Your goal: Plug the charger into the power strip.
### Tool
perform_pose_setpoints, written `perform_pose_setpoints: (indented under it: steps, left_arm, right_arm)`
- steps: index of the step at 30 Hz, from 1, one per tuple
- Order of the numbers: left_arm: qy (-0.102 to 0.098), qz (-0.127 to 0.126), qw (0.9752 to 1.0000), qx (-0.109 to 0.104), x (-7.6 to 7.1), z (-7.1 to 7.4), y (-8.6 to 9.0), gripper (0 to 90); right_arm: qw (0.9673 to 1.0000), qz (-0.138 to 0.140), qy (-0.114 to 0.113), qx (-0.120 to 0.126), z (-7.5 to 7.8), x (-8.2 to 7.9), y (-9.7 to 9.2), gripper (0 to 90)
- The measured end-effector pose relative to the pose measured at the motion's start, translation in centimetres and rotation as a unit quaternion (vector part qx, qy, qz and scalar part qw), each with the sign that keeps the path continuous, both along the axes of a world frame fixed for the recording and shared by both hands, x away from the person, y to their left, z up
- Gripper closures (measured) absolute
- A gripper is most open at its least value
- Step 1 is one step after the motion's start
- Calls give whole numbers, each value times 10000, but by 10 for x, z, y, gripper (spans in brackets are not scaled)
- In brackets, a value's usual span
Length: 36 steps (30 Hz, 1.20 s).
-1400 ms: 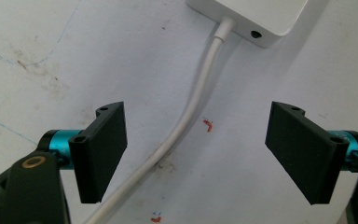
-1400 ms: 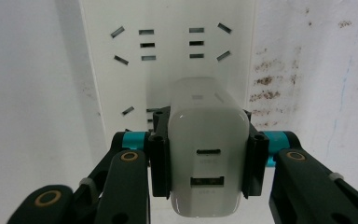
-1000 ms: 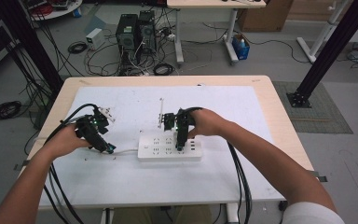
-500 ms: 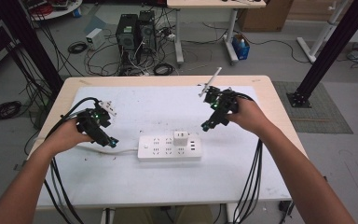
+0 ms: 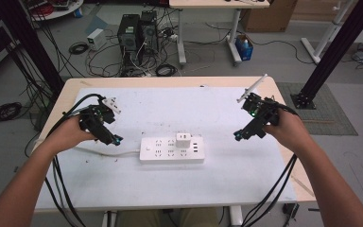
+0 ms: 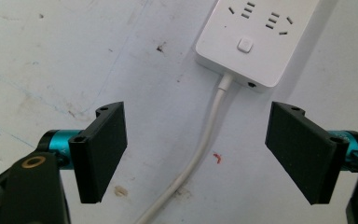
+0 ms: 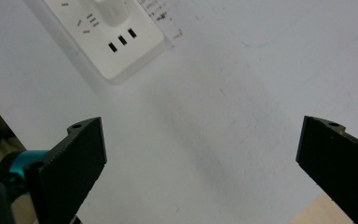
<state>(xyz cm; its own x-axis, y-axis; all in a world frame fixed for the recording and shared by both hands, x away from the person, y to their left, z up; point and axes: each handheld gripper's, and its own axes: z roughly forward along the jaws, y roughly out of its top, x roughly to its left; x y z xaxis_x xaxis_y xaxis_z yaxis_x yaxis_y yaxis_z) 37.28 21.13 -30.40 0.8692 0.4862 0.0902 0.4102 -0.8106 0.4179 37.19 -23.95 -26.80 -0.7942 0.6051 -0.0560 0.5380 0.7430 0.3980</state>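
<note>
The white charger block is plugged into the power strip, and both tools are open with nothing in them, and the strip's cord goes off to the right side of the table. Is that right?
Not quite. The cord leaves the power strip at its left end, toward the left tool, as the high view shows. The rest holds: the white charger block sits plugged in, and both the left tool and the right tool are open and empty.

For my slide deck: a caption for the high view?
Both open claws, left and right, flank a white power strip with a plugged-in adapter.

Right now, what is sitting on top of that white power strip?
A small white plug adapter stands plugged into the power strip, near its far edge. Its prongs and the socket beneath it are covered. The other sockets are free.
</note>
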Motion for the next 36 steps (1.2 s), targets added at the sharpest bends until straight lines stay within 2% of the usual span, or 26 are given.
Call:
perform_pose_setpoints:
  steps: [6,8,12,17,26,36]
  left_arm:
    - [-26,-30,10000,71,-1,0,-1,208]
    - [-37,32,10000,16,0,0,-1,208]
    - [-45,106,9999,-14,0,-2,2,208]
    - [-35,224,9997,-37,-2,-6,6,208]
    - [-9,290,9996,-31,-5,-9,12,208]
    - [-75,362,9993,-64,-5,-10,13,208]
  right_arm:
    - [9998,-196,32,77,-8,-12,-15,9]
    - [9997,-223,65,79,-13,-14,-18,9]
    - [9997,-204,21,126,-14,-12,-17,9]
    - [9999,-106,55,90,-17,-9,-9,9]
    - [9999,-37,125,23,-24,-6,-1,9]
    - [9999,-104,112,64,-25,-9,-5,9]
